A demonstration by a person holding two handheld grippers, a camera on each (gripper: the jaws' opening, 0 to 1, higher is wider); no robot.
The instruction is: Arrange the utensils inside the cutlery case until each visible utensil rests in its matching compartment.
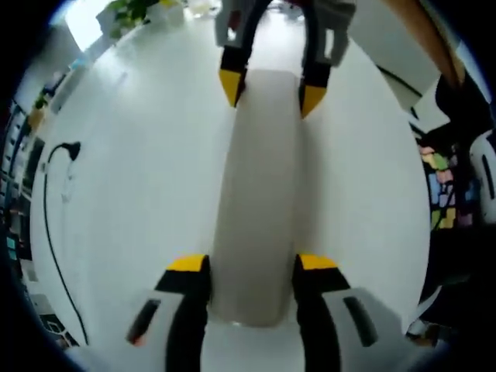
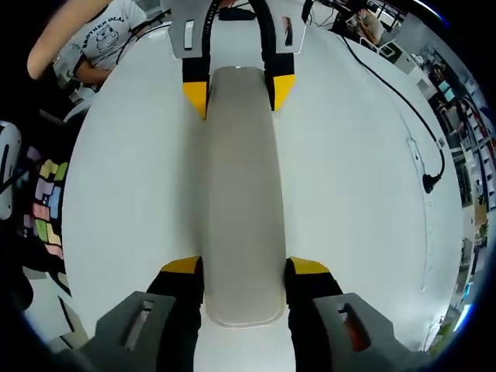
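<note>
A long, pale grey cutlery case (image 1: 260,178) lies closed on the white table (image 1: 139,194), its rounded ends pointing at the two grippers. No utensils show. In the left gripper view, my left gripper (image 1: 252,263) holds the near end, its yellow-tipped jaws pressed against both long sides. My right gripper (image 1: 271,91) clamps the far end in the same way. In the right gripper view, the case (image 2: 240,194) runs from my right gripper (image 2: 245,267) at the bottom up to my left gripper (image 2: 239,93) at the top.
A black cable with a plug (image 1: 62,151) (image 2: 430,182) trails along one side of the table. Coloured blocks (image 1: 442,190) (image 2: 46,209) lie past the opposite edge. A person in a white T-shirt (image 2: 101,39) sits near a far corner. A green plant (image 1: 128,12) stands at the far end.
</note>
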